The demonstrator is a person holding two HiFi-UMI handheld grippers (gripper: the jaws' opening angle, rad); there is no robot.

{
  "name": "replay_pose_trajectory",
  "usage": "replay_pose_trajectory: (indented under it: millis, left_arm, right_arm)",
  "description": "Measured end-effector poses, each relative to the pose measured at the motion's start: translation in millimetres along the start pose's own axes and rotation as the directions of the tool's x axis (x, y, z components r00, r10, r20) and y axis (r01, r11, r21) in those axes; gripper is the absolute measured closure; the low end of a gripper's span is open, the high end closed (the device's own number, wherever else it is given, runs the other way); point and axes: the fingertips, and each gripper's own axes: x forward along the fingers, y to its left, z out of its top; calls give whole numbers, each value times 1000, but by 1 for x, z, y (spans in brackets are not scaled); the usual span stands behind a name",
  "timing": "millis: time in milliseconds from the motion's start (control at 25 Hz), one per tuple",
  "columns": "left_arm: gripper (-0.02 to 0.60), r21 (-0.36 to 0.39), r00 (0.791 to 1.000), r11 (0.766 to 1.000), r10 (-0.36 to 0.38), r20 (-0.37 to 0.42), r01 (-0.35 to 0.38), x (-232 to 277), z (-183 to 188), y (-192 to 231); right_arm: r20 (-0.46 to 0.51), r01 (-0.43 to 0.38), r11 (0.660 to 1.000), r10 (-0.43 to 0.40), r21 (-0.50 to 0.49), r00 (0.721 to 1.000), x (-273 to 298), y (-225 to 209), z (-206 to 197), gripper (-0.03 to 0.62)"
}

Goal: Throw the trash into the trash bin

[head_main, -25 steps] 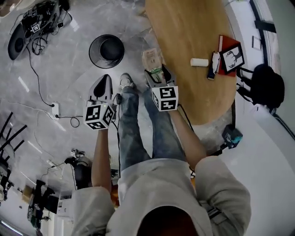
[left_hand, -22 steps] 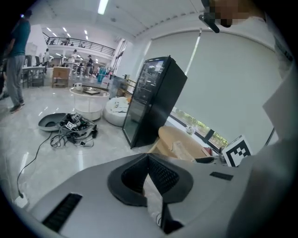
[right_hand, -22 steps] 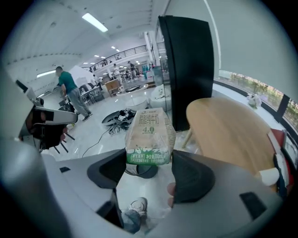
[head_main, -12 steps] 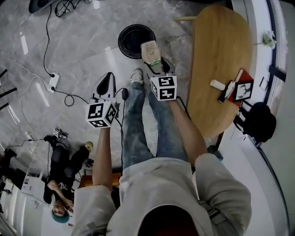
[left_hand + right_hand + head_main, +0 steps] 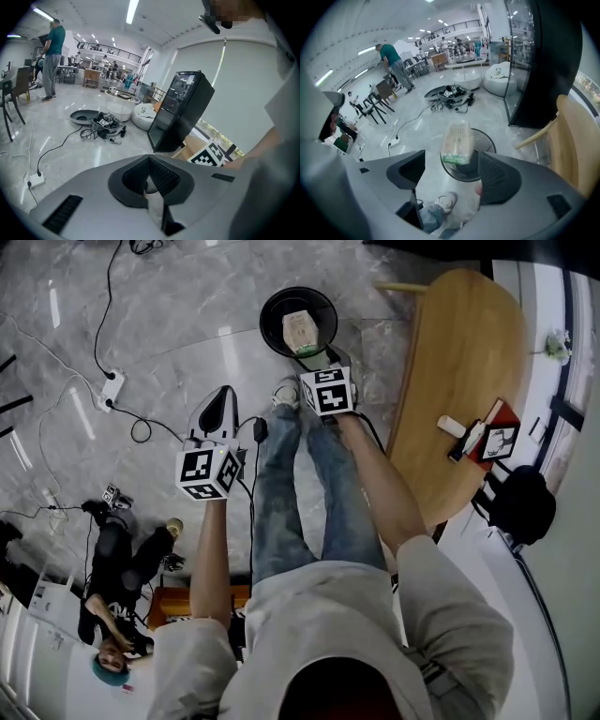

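The trash, a beige packet with a green band (image 5: 300,332), hangs over the mouth of the round black trash bin (image 5: 272,310) on the floor. My right gripper (image 5: 323,360) is just short of the bin, and its jaws stand wide open. In the right gripper view the packet (image 5: 457,143) floats between and beyond the pads, touching neither, above the bin (image 5: 490,138). My left gripper (image 5: 218,393) hangs over the floor to the left of the legs. Its fingers (image 5: 159,178) are shut together with nothing between them.
An oval wooden table (image 5: 459,362) stands to the right of the bin, with a white object (image 5: 452,426) and a red-backed picture (image 5: 499,439) on it. A power strip (image 5: 111,385) and cables lie on the floor at left. A person (image 5: 117,563) sits at lower left.
The view has shifted from the table toward the bin. My right gripper carried the packet from the table's edge to over the bin, and its jaws now stand open. The left gripper stayed shut.
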Motion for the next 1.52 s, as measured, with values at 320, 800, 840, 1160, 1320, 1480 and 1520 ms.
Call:
replay_pose_trajectory:
  millis: [320, 800, 840, 1160, 1320, 1480, 1520]
  left_arm:
    - [563, 17, 1000, 1000, -18, -25, 18, 7, -1, -3]
    - [563, 115, 985, 981, -144, -92, 154, 44, 9, -63]
    - [563, 127, 982, 977, -160, -102, 173, 49, 8, -73]
    - [563, 230, 931, 908, -307, -199, 349, 87, -3, -175]
    - [563, 270, 896, 863, -366, -252, 428, 97, -16, -225]
    - [563, 297, 863, 819, -412, -293, 491, 100, -26, -268]
    - [563, 303, 855, 808, -422, -303, 506, 102, -29, -279]
  right_arm:
    - [11, -7, 1000, 6, 24, 1000, 1, -2, -1, 260]
    - [144, 45, 982, -71, 182, 987, -59, -36, -3, 260]
    - [152, 56, 978, -88, 202, 984, -67, -44, -7, 260]
    - [184, 173, 898, -265, 404, 947, -135, -133, -61, 260]
    - [181, 227, 845, -351, 485, 919, -171, -172, -92, 260]
    - [160, 280, 795, -423, 538, 892, -203, -202, -125, 260]
    - [149, 295, 781, -440, 550, 886, -210, -210, -135, 260]
